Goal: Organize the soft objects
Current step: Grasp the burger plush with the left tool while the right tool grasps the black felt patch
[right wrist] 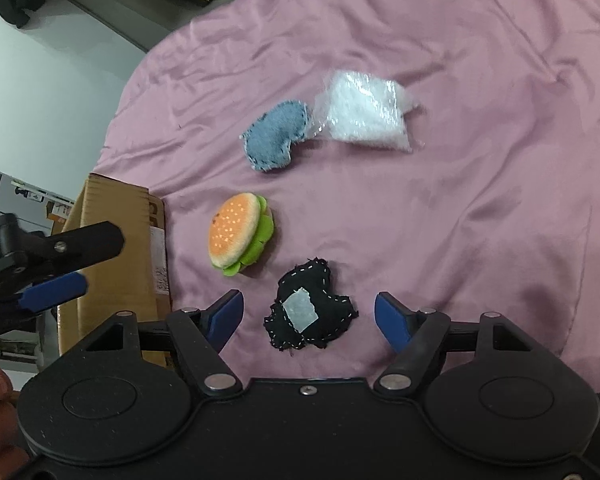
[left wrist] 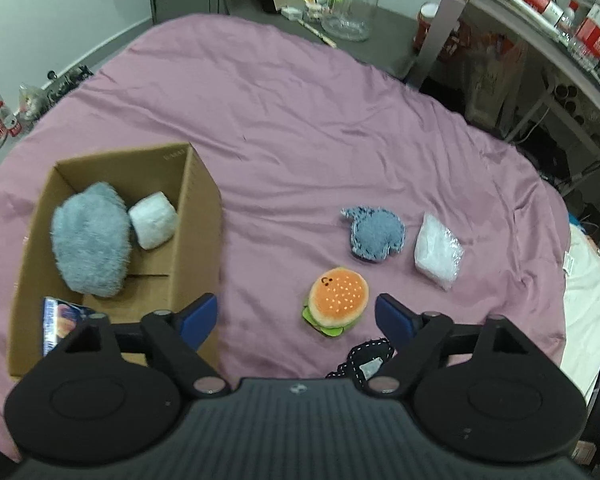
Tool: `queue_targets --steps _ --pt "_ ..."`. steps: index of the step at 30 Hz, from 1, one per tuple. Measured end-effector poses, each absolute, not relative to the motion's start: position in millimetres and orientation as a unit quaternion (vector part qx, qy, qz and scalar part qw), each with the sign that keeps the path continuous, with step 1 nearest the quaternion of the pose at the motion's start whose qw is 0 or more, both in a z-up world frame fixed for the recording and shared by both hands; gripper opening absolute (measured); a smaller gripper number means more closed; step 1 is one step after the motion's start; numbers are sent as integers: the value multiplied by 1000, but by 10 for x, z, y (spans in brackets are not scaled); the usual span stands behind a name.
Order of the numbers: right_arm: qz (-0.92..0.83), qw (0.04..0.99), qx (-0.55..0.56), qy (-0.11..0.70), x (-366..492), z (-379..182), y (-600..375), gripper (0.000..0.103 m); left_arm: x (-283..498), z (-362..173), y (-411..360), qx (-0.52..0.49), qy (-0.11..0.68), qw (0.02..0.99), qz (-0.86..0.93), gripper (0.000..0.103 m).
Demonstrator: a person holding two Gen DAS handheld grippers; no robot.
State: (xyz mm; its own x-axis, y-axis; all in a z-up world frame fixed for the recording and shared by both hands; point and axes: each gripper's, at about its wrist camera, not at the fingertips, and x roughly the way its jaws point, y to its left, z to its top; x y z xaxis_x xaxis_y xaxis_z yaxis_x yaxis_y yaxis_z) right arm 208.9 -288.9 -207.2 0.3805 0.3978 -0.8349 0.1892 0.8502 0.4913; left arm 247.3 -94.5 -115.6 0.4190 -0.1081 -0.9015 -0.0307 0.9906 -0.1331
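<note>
Geometry first: black stitched plush [right wrist: 311,307] lay on the pink bedsheet [right wrist: 460,160] directly ahead of the right gripper [right wrist: 309,314], centred between its two blue fingertips [right wrist: 390,322], neither pad touching it. Plush was lumpy and roughly as wide as long, no clear long axis; white patch faced up. Right gripper was spread wide, holding nothing.

Left gripper [left wrist: 296,318] was also wide open and empty. It hung over the near corner of the cardboard box [left wrist: 198,208], left fingertip above the box edge, right fingertip just beside the black plush, which peeked out from under it in that view. Hamburger plush [left wrist: 336,300] sat just ahead of it, between its fingers in line of sight but apart from both pads.

Judgement: right gripper was nearer and better aligned for the black plush; a straight drop and close looked enough. Left was the nearer one for the hamburger and for the box.

Rest of the loose items lay further out, well apart from both grippers: blue denim plush [right wrist: 276,140] and, touching its edge in the right wrist view, a clear bag of white stuffing [right wrist: 364,112].

Box sat to the left of all loose items. Already inside: grey fluffy plush [left wrist: 92,240], white soft block [left wrist: 153,220] touching it, and a printed packet [left wrist: 60,322] at the near wall.

Risk, as a guess: plush is floppy, so a shallow pinch could catch only a lobe.
</note>
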Motion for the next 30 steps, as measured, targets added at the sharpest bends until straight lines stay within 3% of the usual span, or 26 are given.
queue_targets --steps 4,8,15,16,17,18,21,30 --pt "68 776 268 567 2170 -2184 -2881 71 2578 -1307 -986 -69 554 830 -23 76" --pt "68 758 276 587 2258 -2334 -2876 59 2675 -1434 -1037 -67 566 821 -28 76" --pt "75 756 254 598 2331 -2411 -2790 57 2815 -1658 -1127 -64 587 806 -37 76" --pt "77 758 247 599 2334 -2410 -2777 55 2834 -1691 -1149 -62 590 804 -39 76" --pt "78 760 239 599 2332 -2407 -2768 42 2850 -1722 -1167 -61 593 802 -40 76" --pt "75 762 232 599 2340 -2409 -2761 36 2866 -1753 -1189 -60 595 800 -42 76" --pt "74 760 247 596 2353 -2422 -2812 32 2905 -1840 -1237 -59 602 795 -47 76" --pt "66 742 326 582 2345 -2486 -3038 28 2980 -2036 -1400 -50 617 783 -60 76"
